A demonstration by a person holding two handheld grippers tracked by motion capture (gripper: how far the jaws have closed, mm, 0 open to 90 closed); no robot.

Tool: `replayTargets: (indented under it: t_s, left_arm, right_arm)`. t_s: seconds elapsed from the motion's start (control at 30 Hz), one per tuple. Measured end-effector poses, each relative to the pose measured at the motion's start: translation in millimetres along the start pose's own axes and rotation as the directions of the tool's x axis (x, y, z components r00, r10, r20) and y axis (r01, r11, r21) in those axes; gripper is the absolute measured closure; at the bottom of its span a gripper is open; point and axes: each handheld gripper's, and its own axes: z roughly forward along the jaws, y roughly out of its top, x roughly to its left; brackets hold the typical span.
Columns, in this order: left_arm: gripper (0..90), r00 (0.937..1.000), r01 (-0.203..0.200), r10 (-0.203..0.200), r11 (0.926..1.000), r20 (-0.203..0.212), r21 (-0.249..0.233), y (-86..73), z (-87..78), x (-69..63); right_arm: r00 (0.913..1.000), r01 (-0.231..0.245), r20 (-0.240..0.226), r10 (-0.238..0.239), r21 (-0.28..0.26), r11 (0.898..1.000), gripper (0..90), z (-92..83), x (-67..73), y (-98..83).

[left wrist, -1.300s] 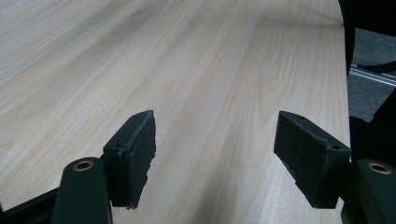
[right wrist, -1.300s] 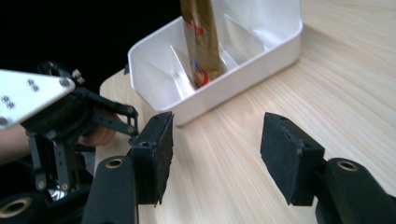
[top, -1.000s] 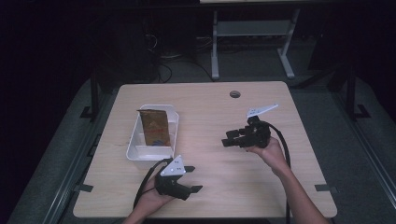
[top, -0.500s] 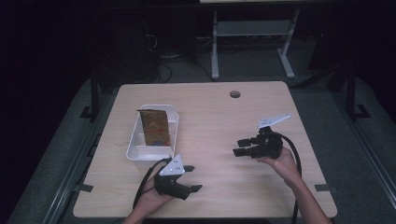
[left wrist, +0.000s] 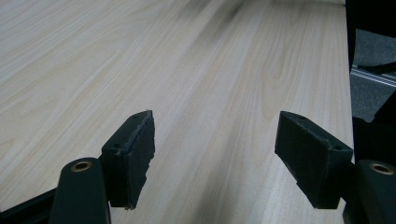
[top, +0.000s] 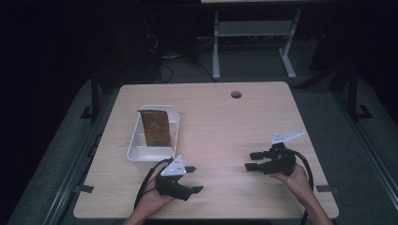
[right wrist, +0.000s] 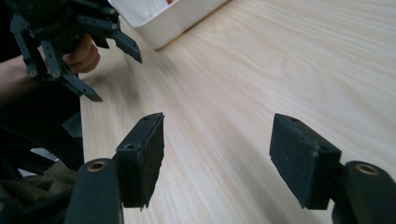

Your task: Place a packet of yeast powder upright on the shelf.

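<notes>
The brown packet (top: 156,127) stands on edge inside the white bin (top: 135,146), which sits on the left half of the tabletop (top: 225,122), nearer the left edge than the middle. The packet's long axis runs with the bin's, from the near edge toward the far edge, and it leans slightly against the bin's divider.

The left claw (top: 193,179) rests low at the near edge, just in front of the bin's near right corner, its jaws spread wide with nothing between them; the left gripper view shows only bare wood past the pads (left wrist: 133,161). It points to the right along the tabletop, so the packet lies behind and to the far left of its tips, not ahead of them.

The right claw (top: 252,161) sits toward the near right corner, well apart from the bin, aimed leftward across the tabletop. Its jaws have just been opening and now stand wide, empty. In the right gripper view the bin's corner (right wrist: 163,21) lies ahead and up-left, with the left claw (right wrist: 114,70) between.

The left hand is plainly the nearer one. Judged from this, any reach for the packet would need the left claw turned toward the far edge and raised over the bin's rim, closing across the packet's thin faces rather than along its length.
</notes>
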Motion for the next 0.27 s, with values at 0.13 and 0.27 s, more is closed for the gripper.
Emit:
replayTargets:
  t_s: [0.13,0.27]
  left_arm:
    - [27.9,1.0000,0.001,-0.001,1.0000,0.003,-0.002,-0.2,-0.1,-0.2]
    - [27.6,1.0000,0.006,-0.006,0.9999,0.004,-0.009,-0.7,-1.2,0.6]
  right_arm:
    - [0.9998,0.000,0.019,0.001,-0.035,0.999,31.5,-4.9,2.1,-13.4]
    - [0.9999,-0.011,0.008,0.012,-0.061,0.998,28.8,-5.8,6.3,-18.5]
